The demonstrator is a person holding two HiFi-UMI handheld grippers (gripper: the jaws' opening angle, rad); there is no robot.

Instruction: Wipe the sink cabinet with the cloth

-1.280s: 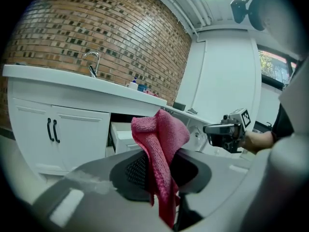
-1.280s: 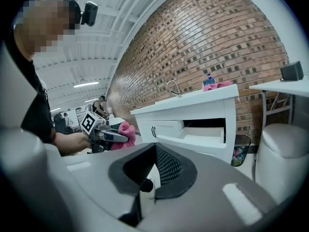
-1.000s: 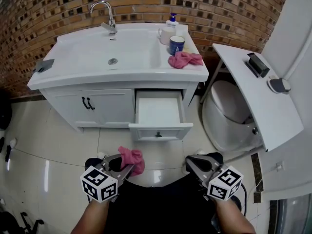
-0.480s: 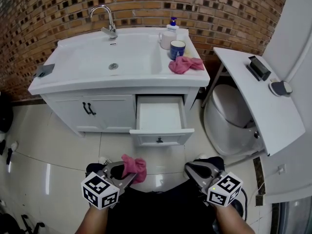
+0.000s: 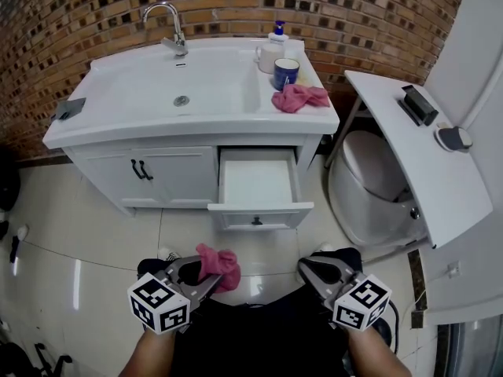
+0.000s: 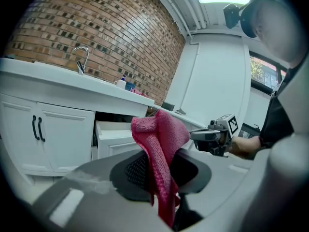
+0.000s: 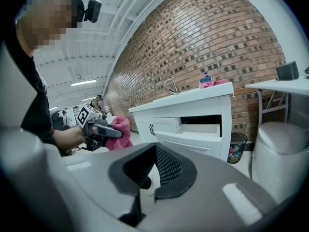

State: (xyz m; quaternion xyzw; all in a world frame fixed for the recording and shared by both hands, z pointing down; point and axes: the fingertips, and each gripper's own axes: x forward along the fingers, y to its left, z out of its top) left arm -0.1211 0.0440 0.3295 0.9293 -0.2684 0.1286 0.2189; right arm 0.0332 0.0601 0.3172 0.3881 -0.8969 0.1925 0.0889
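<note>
Hardly anything has moved in the last half second: the left gripper (image 5: 203,276) sits a touch higher in the head view, and the right gripper (image 5: 312,269) holds the same spot. Left jaws are clamped on a pink cloth (image 5: 220,263), which stands up in a fold above them and hangs down between the pads; right jaws are closed together with nothing between. Both hang low near the person, well apart from the sink cabinet (image 5: 189,129), with a band of bare tiled floor (image 5: 102,234) between. One drawer (image 5: 258,181) is pulled out and juts from the cabinet's right half over that floor, its front the cabinet's nearest edge. To its left are two shut doors (image 5: 177,175) with two dark handles (image 5: 141,168) side by side. On the top stand one faucet (image 5: 163,20) behind the basin (image 5: 177,85), one soap bottle (image 5: 278,31), one white mug (image 5: 268,56) and one blue cup (image 5: 285,72). A second cloth (image 5: 299,96) lies just beside the cup near the front right edge, and one small dark thing (image 5: 69,107) sits at the left edge. Right of the cabinet stands a white bin (image 5: 369,183), partly under a white table (image 5: 424,171) that carries two small devices (image 5: 414,104) and narrows the room on that side. Brick wall (image 5: 354,6) closes the back.
</note>
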